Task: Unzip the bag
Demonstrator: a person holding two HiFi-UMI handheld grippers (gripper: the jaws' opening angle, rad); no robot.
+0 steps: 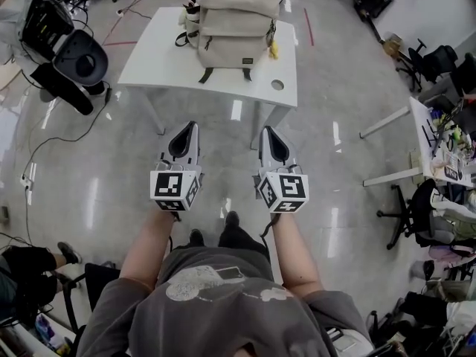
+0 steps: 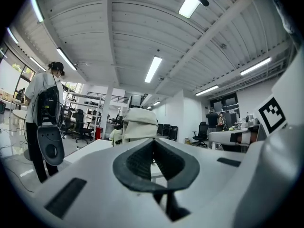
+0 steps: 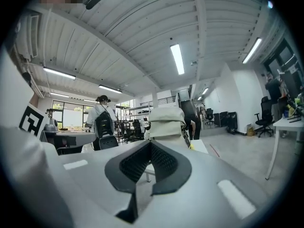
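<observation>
A beige backpack [image 1: 234, 22] stands upright on the white table [image 1: 160, 65] ahead, with a small yellow tag at its right side. My left gripper [image 1: 190, 125] and right gripper [image 1: 265, 130] are held level over the floor, short of the table's near edge, both shut with nothing between the pads. In the left gripper view the backpack [image 2: 138, 124] rises beyond the closed left gripper [image 2: 154, 141]. Past the closed right gripper [image 3: 150, 144] in the right gripper view stands the backpack [image 3: 166, 122].
A person with a dark backpack [image 1: 63, 50] stands at the table's left, seen also as a person [image 2: 45, 113] in the left gripper view. A second white table [image 1: 424, 143] with clutter and office chairs [image 1: 413, 214] stand at the right. Cables run across the floor [image 1: 89, 169].
</observation>
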